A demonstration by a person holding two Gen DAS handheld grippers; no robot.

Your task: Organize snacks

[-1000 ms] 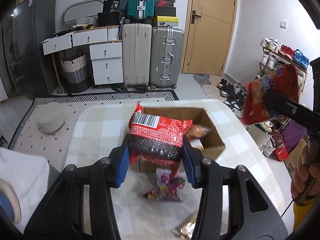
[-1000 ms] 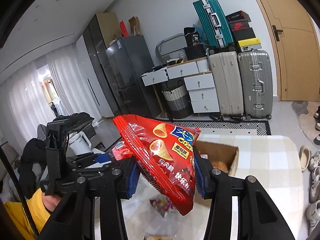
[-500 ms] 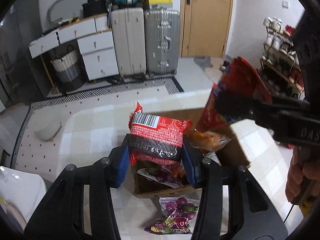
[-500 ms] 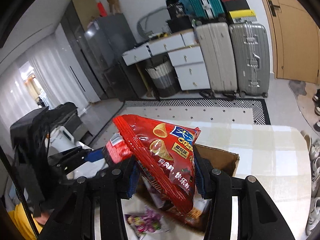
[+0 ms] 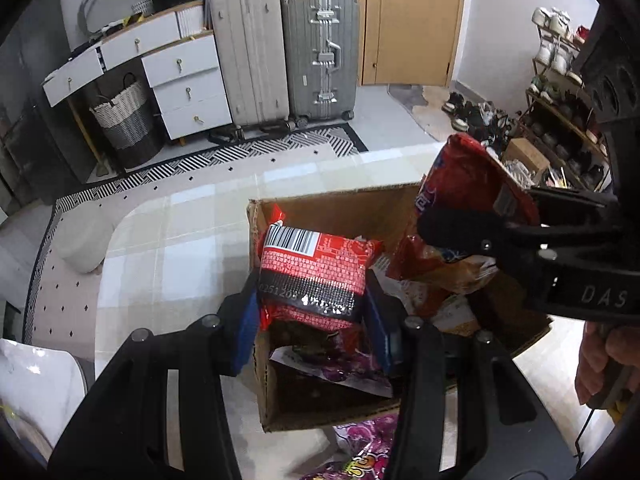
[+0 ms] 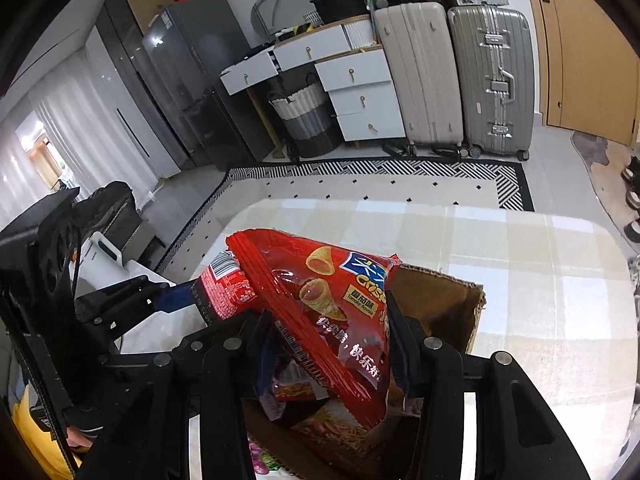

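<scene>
The left gripper [image 5: 312, 312] has its fingers clamped on a red barcode packet [image 5: 314, 276], held over the open cardboard box [image 5: 344, 208] on the checked worktop [image 5: 168, 248]. The right gripper [image 6: 332, 344] pinches a red cone-snack bag [image 6: 340, 312] above the same box (already holding other packets).

Black grippers [image 5: 312, 316], blue pads [image 5: 245, 320], silver screws

- I see a rounded table [image 5: 168, 240] under a pale checked cloth.
- An open brown cardboard box [image 5: 340, 204] sits directly on it.
- A purple snack packet [image 5: 360, 448] lies just beside the box's near wall.
</scene>
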